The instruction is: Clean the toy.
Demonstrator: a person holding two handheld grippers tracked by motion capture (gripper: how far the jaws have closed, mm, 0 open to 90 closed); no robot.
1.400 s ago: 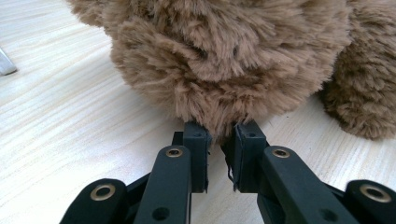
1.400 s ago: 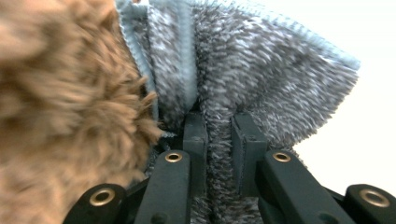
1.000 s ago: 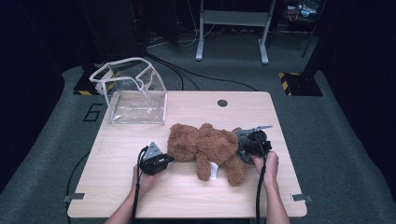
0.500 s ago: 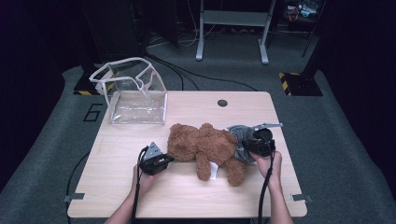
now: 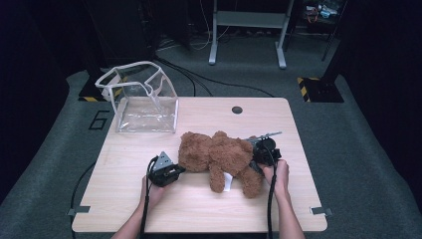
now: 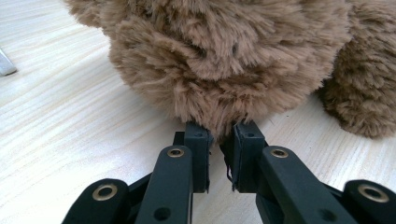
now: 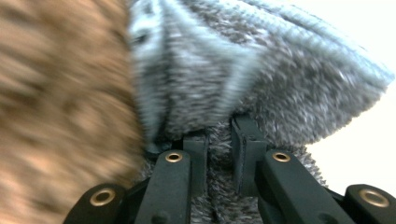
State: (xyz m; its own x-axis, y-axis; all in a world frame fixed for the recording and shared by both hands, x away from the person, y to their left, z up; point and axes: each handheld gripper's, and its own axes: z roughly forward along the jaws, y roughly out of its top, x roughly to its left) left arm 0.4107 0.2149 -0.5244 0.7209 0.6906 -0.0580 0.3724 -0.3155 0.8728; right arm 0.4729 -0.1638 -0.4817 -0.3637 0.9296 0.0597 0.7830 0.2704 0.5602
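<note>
Lying across the middle of the wooden table (image 5: 124,199), the brown teddy bear (image 5: 216,154) sits at about five o'clock from the clear plastic bag (image 5: 142,97) near the far left corner. At the bear's nine o'clock the left gripper (image 5: 175,172) has its jaws pinched on a tuft of brown fur low on the plush (image 6: 219,70). At the bear's three o'clock the right gripper (image 5: 256,157) is clamped on a fold of grey knitted fabric (image 7: 261,79) beside the fur.
</note>
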